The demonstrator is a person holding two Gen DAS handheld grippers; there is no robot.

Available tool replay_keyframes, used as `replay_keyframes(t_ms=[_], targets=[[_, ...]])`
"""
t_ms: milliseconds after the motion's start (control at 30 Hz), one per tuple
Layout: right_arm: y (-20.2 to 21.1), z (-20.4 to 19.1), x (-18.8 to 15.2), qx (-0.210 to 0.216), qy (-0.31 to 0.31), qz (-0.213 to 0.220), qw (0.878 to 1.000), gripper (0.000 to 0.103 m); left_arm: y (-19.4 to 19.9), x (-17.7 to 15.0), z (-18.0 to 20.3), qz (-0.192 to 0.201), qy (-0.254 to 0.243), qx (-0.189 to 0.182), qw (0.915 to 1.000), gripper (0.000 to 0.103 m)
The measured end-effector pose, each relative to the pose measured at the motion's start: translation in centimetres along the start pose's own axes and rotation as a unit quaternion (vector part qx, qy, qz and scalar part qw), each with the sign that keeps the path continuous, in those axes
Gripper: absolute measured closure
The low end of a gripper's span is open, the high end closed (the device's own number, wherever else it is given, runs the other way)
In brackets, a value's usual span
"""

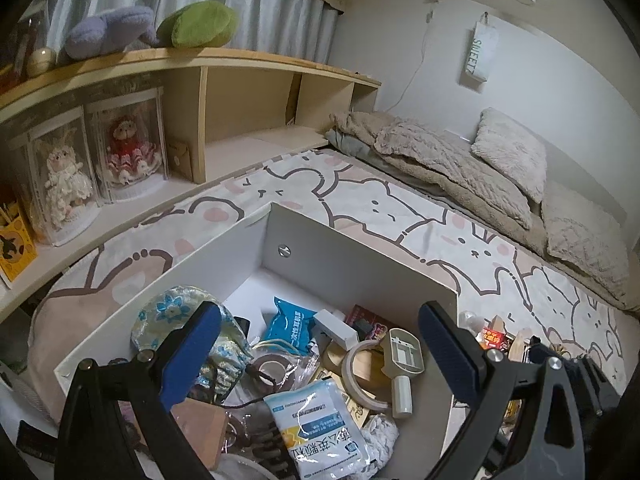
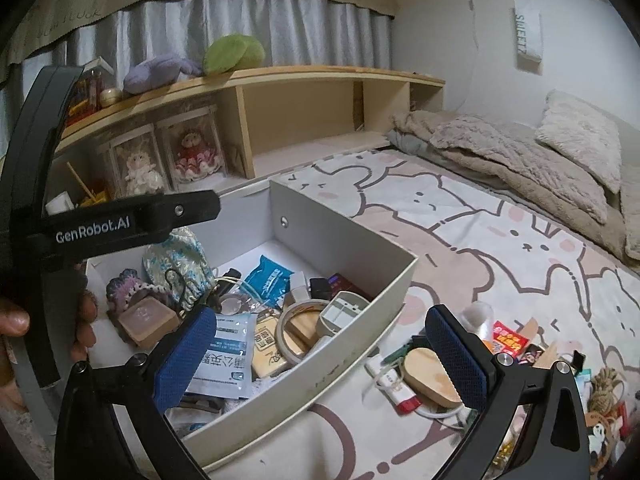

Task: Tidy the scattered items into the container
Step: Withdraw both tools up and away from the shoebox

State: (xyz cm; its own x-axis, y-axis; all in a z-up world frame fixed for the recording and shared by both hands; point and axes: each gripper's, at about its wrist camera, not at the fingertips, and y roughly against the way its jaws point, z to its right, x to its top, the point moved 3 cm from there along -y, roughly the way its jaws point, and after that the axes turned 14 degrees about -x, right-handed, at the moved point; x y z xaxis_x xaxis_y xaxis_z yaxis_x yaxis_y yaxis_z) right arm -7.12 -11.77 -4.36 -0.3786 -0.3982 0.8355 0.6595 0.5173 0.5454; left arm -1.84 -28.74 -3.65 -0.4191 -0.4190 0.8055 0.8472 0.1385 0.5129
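Blue pads on both tongs are spread wide with nothing between them, so I'm empty-handed on both sides. My left tongs (image 1: 320, 350) hang right over the white box (image 1: 362, 246), which sits on the cartoon-animal bedsheet (image 1: 400, 196). Straight under them I can see a tape roll (image 1: 362, 374), a white sachet (image 1: 316, 428) with printed text, a blue packet (image 1: 290, 322) further ahead, and a floral pouch (image 1: 172, 312) just behind the left pad.

My right tongs (image 2: 320, 356) straddle the box's near wall (image 2: 320, 380): left pad over the clutter inside, right pad outside, above the sheet. Just beside that right pad lies a wooden oval (image 2: 430, 372), touching a white-and-red tube (image 2: 394, 386). More loose bits sit off to the right of it, including a red packet (image 2: 508, 340) and a rope knot (image 2: 606, 386). The other gripper's black frame (image 2: 120, 224) crosses the far left of this view, a hand (image 2: 16, 328) showing beside it.
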Motion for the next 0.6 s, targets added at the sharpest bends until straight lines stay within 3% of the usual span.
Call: replay_keyframes(t_ms=[600], targets=[[5.1,3.3,-0.5,-0.019,-0.044,0.024,0.999,0.0,3.7,-0.8,4.6,0.013,-0.068,0.008,0.9975,0.003]])
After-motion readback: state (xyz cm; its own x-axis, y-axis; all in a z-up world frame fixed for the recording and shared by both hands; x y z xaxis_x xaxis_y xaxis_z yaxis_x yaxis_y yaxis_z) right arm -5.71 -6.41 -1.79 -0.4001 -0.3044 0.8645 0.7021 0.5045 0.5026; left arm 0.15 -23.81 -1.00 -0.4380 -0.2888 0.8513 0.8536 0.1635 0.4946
